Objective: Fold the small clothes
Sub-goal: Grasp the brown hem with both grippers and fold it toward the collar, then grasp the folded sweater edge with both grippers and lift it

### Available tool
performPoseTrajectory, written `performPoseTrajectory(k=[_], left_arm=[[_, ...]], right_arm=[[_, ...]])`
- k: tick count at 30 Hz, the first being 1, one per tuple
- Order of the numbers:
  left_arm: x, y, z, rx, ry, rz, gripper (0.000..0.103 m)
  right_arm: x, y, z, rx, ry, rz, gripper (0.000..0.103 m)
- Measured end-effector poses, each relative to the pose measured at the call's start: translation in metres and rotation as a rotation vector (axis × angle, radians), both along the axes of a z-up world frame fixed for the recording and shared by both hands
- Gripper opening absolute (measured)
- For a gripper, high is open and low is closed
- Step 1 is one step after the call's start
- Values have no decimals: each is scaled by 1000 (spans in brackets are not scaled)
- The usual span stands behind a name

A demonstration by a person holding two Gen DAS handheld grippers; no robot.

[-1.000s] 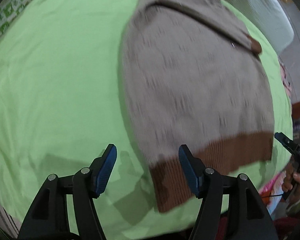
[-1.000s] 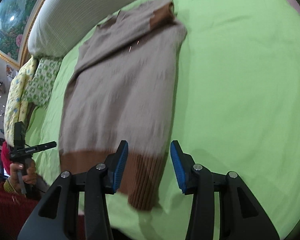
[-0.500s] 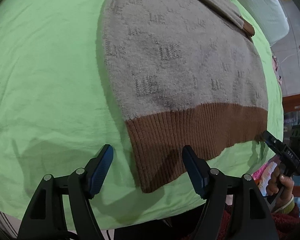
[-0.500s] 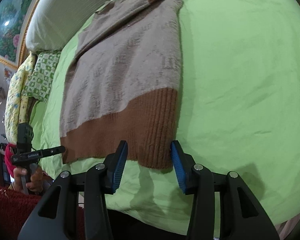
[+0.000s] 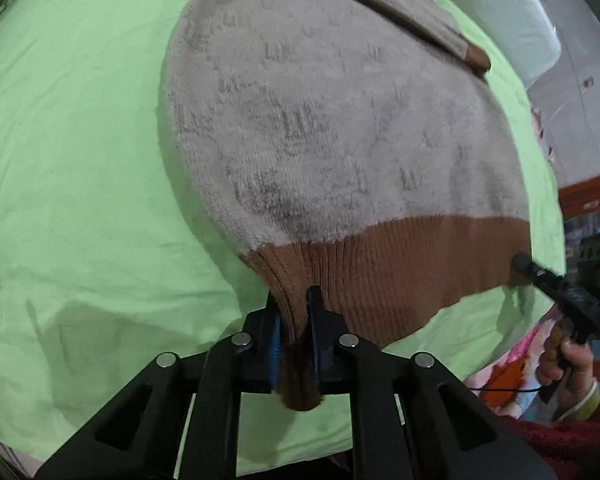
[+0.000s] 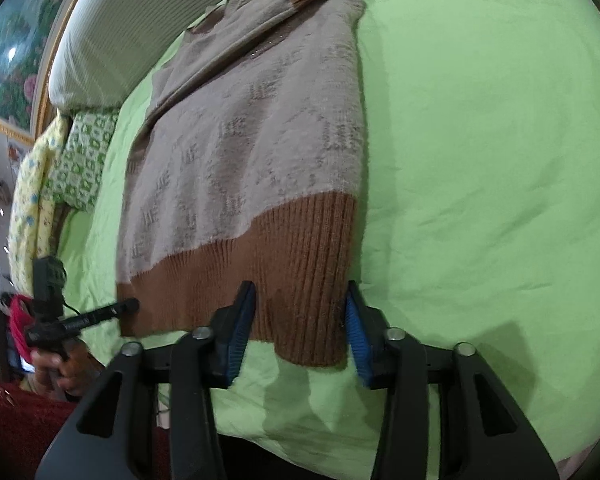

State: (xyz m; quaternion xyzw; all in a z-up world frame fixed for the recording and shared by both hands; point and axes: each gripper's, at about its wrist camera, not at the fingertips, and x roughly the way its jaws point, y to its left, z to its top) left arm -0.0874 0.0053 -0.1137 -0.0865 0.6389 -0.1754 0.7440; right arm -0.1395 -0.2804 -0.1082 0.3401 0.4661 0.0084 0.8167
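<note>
Through my left wrist camera, my left gripper [image 5: 293, 326] had its fingers [image 5: 274, 330] pinched together on the near left corner of the sweater [image 5: 340, 128], with the brown ribbed hem [image 5: 400, 276] bunched up between the pads. The sweater lay spread flat on the green bed sheet [image 5: 80, 160], a sleeve folded across its far end. At the hem's other corner my right gripper [image 5: 540, 276] reached in. Through my right wrist camera, my right gripper [image 6: 300, 324] had its fingers [image 6: 358, 332] spread apart, straddling the near right corner of the hem [image 6: 292, 276] without clamping it. My left gripper [image 6: 112, 310] touched the hem's far corner.
</note>
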Motion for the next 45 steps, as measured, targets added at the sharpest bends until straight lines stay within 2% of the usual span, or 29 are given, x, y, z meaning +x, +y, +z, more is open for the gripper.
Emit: performPoseTrajectory(k=[3, 8, 13, 18, 22, 26, 29, 31, 33, 34, 36, 37, 39, 41, 45], left_arm=[[2, 1, 19, -20, -59, 7, 8], [26, 1, 76, -105, -213, 31, 7], [82, 4, 127, -188, -333, 114, 7], [155, -1, 163, -191, -442, 147, 7], [217, -6, 169, -162, -471, 192, 7], [284, -14, 155, -113, -457, 242, 7], [332, -20, 134, -74, -426, 261, 7], [360, -26, 117, -38, -397, 273, 8], [385, -26, 98, 1, -356, 292, 11], [389, -27, 91, 9, -339, 297, 17], [400, -28, 80, 13, -314, 297, 24], [401, -28, 78, 13, -312, 294, 29], [397, -29, 78, 29, -321, 278, 37], [387, -28, 84, 78, -352, 272, 64], [355, -15, 97, 115, -399, 283, 69]], right_arm=[[-4, -10, 21, 8, -87, -41, 11], [8, -25, 85, -31, -274, -82, 11], [55, -45, 147, -76, -433, -111, 11], [124, -65, 184, -125, -529, -98, 11], [192, -86, 195, -156, -528, -76, 11], [259, -106, 186, -168, -481, -60, 11], [309, -118, 168, -184, -419, -55, 11], [340, -128, 148, -160, -355, -57, 11], [362, -137, 130, -168, -284, -77, 19], [370, -141, 123, -196, -254, -91, 23], [373, -148, 120, -244, -234, -127, 46], [371, -153, 120, -248, -249, -140, 50], [360, -163, 121, -240, -272, -156, 52], [347, -169, 122, -239, -278, -166, 52], [308, -170, 123, -261, -277, -174, 53]])
